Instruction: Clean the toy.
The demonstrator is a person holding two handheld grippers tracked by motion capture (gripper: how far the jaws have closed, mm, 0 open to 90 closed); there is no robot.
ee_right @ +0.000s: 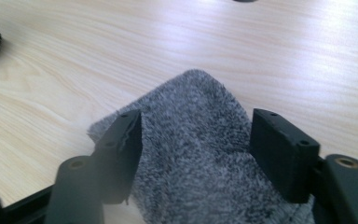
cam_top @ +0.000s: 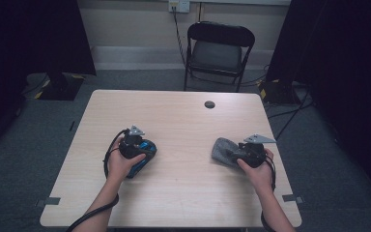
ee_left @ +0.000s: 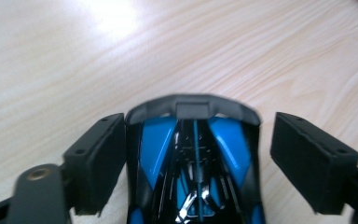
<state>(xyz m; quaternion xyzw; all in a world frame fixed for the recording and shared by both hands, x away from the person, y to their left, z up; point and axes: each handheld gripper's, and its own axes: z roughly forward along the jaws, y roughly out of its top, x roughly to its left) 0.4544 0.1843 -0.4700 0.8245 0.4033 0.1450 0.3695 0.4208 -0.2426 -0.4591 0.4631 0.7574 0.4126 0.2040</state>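
Blue toy car (ee_left: 193, 163) and grey cloth (ee_right: 200, 163) were straddled, ungripped, by parted L (ee_left: 193, 154) & R (ee_right: 196, 149) jaws; either could've been nudged across the table (cam_top: 183, 116).

A pale wood surface (cam_top: 183, 193) stands on grey carpet (cam_top: 43, 145); a black folding chair (cam_top: 218, 50) sits beyond it; a light wall (cam_top: 135, 19) carries a socket (cam_top: 179, 5); dark curtains (cam_top: 348, 58) flank both sides.

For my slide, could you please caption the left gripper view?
Left gripper fingers open around a blue-and-black toy car on the wooden table.
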